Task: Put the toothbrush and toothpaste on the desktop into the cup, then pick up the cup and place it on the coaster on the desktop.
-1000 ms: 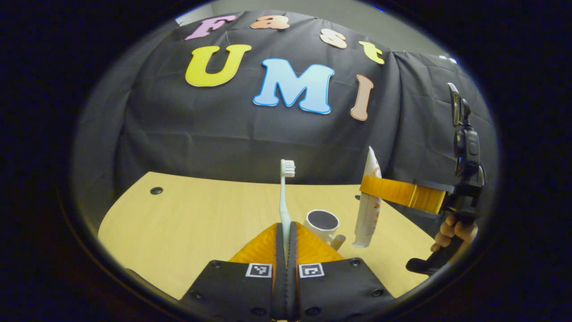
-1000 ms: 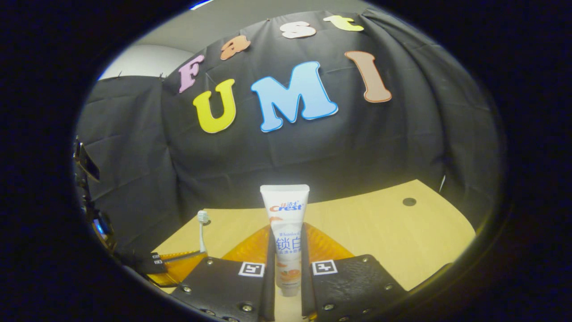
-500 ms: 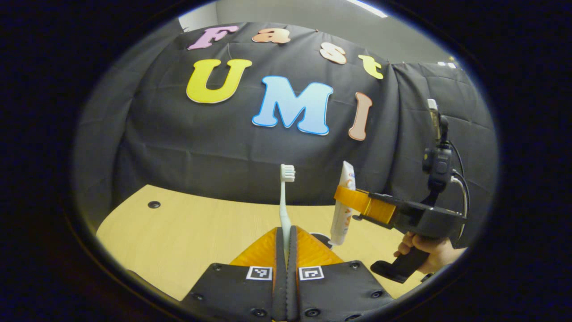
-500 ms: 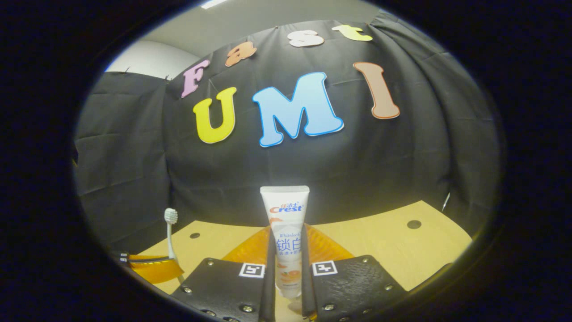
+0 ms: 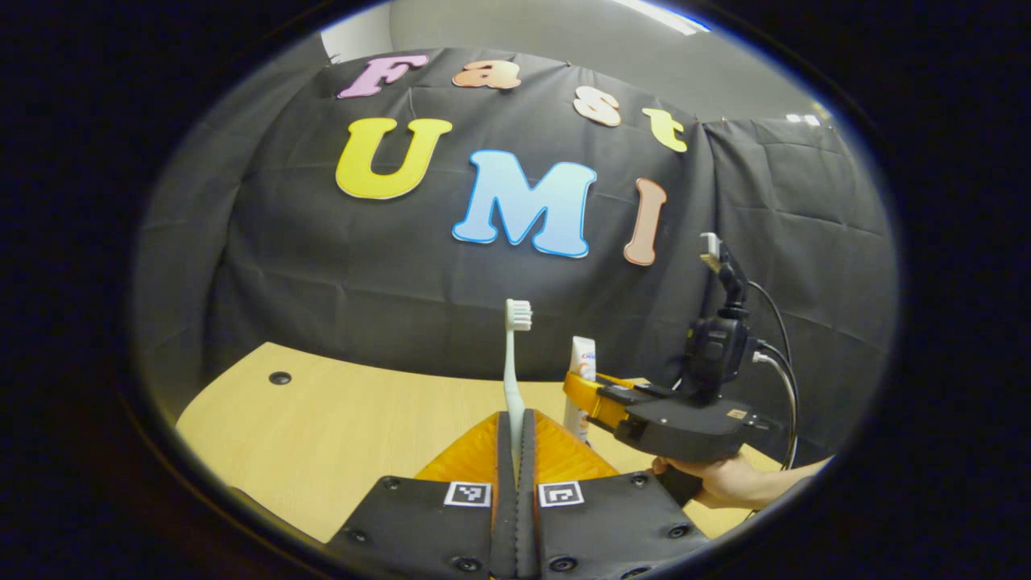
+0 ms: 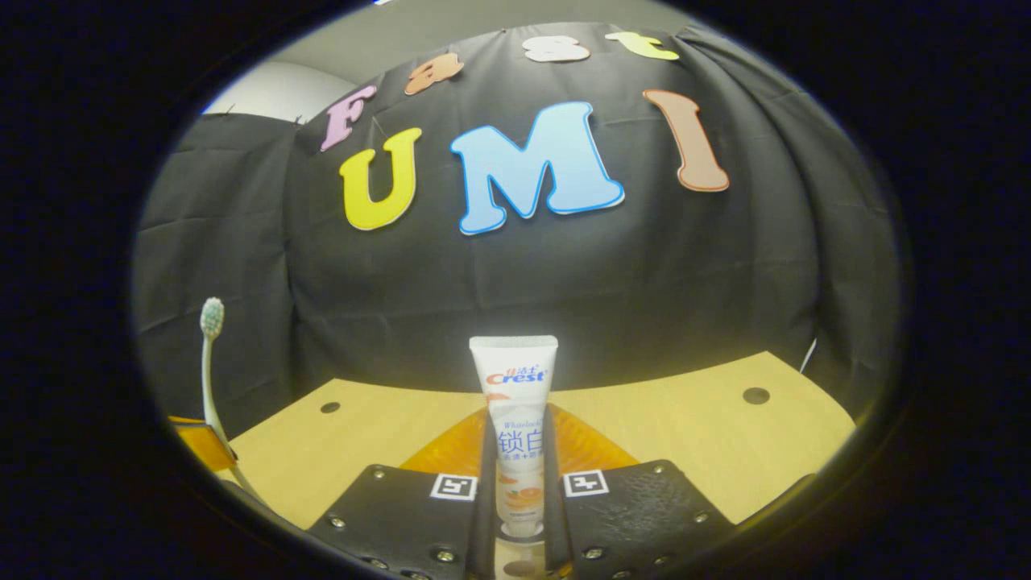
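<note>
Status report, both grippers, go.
Left gripper shut on toothbrush, held upright. Right gripper shut on toothpaste, cap end down over the desktop. Nothing seen in the way.

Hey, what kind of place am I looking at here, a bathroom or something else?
Probably not a bathroom: it looks like a staged recording booth. A black cloth backdrop hangs behind a bare wooden desktop, and the toothbrush and toothpaste are each clamped upright in a hand-held gripper, not in use.

The right gripper [image 5: 581, 392] has lowered its toothpaste [image 5: 579, 387] toward the desktop [image 5: 338, 435].
</note>
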`<action>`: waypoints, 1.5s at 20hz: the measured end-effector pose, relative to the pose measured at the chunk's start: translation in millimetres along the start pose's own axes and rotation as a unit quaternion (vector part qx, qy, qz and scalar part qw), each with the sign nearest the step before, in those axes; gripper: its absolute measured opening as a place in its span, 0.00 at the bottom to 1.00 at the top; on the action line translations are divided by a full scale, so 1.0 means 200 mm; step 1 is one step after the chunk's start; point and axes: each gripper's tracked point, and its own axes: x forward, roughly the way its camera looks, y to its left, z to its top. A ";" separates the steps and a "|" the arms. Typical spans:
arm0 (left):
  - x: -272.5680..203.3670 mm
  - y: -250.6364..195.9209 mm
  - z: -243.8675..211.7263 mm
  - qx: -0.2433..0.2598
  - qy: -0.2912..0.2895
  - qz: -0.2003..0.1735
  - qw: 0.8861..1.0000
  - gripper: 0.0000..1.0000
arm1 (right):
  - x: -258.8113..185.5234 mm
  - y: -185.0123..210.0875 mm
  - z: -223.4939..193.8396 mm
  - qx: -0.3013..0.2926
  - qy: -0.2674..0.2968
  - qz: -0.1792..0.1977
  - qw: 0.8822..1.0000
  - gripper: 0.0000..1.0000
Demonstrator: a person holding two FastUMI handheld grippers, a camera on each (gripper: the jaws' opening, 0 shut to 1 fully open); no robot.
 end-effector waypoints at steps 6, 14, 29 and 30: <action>0.00 -0.01 -0.02 -0.013 0.013 0.005 1.000 0.07 | 0.00 -0.01 -0.14 -0.013 0.050 -0.004 0.999 0.30; 0.02 0.02 -0.07 -0.021 0.019 0.009 1.000 0.07 | -0.07 0.01 -0.27 -0.053 0.102 0.004 0.993 0.35; 0.05 -0.01 -0.09 -0.015 0.014 -0.016 1.000 0.07 | -0.46 -0.06 0.10 -0.028 0.015 -0.025 0.999 0.71; 0.07 -0.03 -0.09 -0.016 0.013 -0.021 1.000 0.07 | -0.50 -0.08 0.12 -0.027 0.011 -0.028 0.999 0.72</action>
